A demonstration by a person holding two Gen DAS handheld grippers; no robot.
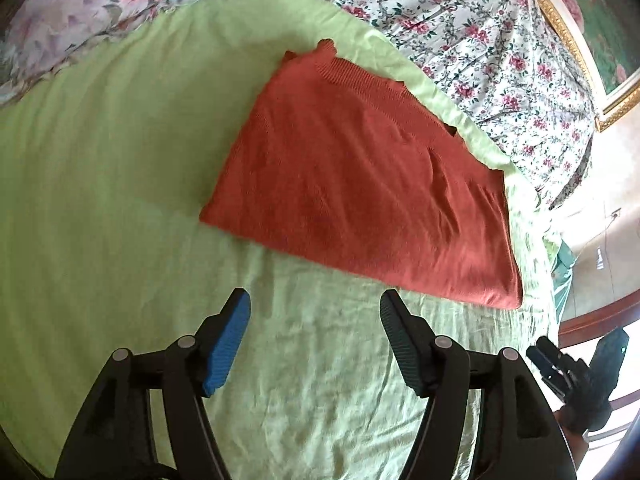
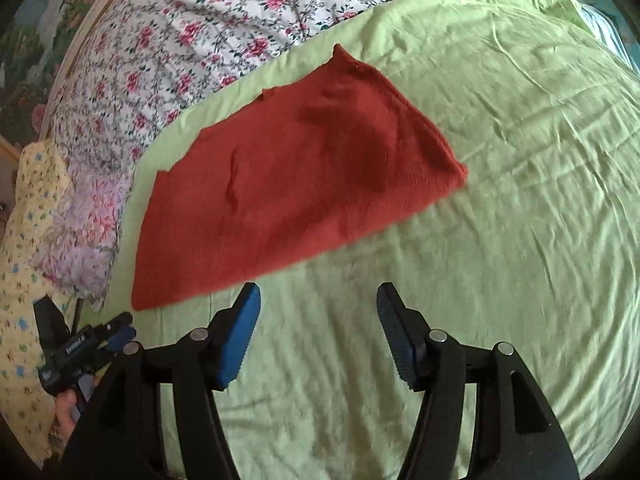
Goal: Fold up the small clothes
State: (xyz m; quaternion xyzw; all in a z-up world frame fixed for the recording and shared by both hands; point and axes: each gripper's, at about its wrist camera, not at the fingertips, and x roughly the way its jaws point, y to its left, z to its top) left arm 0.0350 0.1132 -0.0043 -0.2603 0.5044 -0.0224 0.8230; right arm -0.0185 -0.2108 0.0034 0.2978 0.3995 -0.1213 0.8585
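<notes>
Left wrist view first: my left gripper [image 1: 315, 312] hangs above the green sheet [image 1: 120, 184], its jaws spread wide with nothing between them. Just beyond the blue pads lies the rust-red garment [image 1: 352, 184], folded flat into a rough rectangle, ribbed edge at its far side. To the right of the jaws, low at the frame's edge, I see my right gripper [image 1: 576, 364], held off the sheet. Right wrist view: that gripper [image 2: 318, 308] also has its jaws apart and empty over the sheet [image 2: 500, 160]. The garment [image 2: 288, 176] sits ahead and left of them. Past it, the floral bedspread [image 2: 192, 28] covers the far bed. I see no containers anywhere.
</notes>
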